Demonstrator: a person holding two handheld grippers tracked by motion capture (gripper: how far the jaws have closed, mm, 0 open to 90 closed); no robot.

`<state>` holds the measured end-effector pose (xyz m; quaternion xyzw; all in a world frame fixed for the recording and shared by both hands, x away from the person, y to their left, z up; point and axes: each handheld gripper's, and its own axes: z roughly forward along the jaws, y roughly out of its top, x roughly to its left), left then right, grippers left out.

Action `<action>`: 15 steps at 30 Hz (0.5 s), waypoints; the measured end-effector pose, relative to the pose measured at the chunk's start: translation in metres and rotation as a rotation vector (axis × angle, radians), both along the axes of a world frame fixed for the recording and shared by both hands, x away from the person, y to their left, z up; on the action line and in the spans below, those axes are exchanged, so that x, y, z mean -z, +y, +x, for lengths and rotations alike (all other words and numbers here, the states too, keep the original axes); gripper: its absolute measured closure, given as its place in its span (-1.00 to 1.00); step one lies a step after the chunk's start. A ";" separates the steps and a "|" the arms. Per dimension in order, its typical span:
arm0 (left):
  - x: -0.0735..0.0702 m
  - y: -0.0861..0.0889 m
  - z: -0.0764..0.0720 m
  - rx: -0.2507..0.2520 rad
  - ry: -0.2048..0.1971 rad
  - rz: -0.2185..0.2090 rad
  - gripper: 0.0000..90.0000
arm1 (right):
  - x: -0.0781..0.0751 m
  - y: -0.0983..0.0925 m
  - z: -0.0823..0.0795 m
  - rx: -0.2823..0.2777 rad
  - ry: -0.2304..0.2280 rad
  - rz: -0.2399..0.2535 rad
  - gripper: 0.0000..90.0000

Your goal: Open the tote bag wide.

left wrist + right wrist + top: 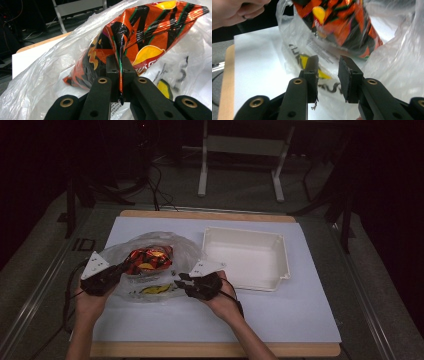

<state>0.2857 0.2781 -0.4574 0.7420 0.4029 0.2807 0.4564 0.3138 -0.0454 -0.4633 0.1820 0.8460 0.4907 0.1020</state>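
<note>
The left gripper pinched an edge of the orange chip bag, its fingers closed tight on the foil, the bag lying inside a clear plastic bag on the table; the right gripper stood with fingers apart beside it, holding nothing

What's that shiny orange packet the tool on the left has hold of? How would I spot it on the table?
Start at the white sheet covering the table, then find the crumpled clear plastic bag on its left half, beside the white tray. The snack packet sits at the bag's mouth, an edge pinched in the left gripper jaws. It alone is glossy orange and black foil with yellow patches.
</note>
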 end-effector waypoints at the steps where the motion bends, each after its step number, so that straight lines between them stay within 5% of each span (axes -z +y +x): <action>1: -0.001 0.000 0.000 0.001 -0.001 -0.006 0.98 | 0.002 -0.002 -0.001 0.001 0.001 -0.006 0.54; 8: -0.015 0.000 0.000 0.023 -0.015 -0.068 0.99 | 0.017 -0.016 -0.002 0.000 0.013 -0.025 0.53; 15: -0.025 -0.003 0.001 0.044 -0.031 -0.070 0.99 | 0.030 -0.017 0.001 0.007 0.035 -0.039 0.49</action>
